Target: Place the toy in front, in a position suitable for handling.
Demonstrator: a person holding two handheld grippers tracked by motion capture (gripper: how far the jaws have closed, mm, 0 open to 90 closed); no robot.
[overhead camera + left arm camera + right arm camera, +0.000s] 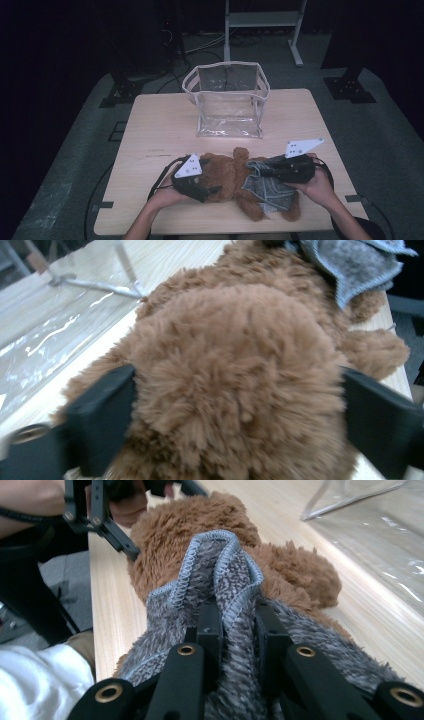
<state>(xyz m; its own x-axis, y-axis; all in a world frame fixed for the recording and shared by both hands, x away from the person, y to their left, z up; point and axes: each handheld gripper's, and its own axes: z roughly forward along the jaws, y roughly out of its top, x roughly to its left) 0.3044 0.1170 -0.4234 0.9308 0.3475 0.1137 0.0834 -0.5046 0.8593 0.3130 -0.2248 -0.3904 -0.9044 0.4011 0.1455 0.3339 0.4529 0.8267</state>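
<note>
- Two grippers on brown teddy bear [235,180], lying lower centre of frame on wooden table [160,125].
- Left gripper [235,405]: jaws wide, straddling bear's fuzzy body; contact unclear.
- Right gripper [235,625]: clenched on grey knit garment [220,575] bunched over bear.
- Clear bag [227,97] upper centre, well apart.

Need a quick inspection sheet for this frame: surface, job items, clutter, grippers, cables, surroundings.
Surface: wooden table, level, light.
Job's things: brown teddy bear lying near the front edge, grey garment bunched over its lower half; clear bag upright behind.
Clutter: nothing seen.
Grippers: left gripper wide around the bear's head; right gripper shut on the garment's hem.
Cables: black cable trails from the left gripper.
Surroundings: dark room, grey floor, white frame behind.
</note>
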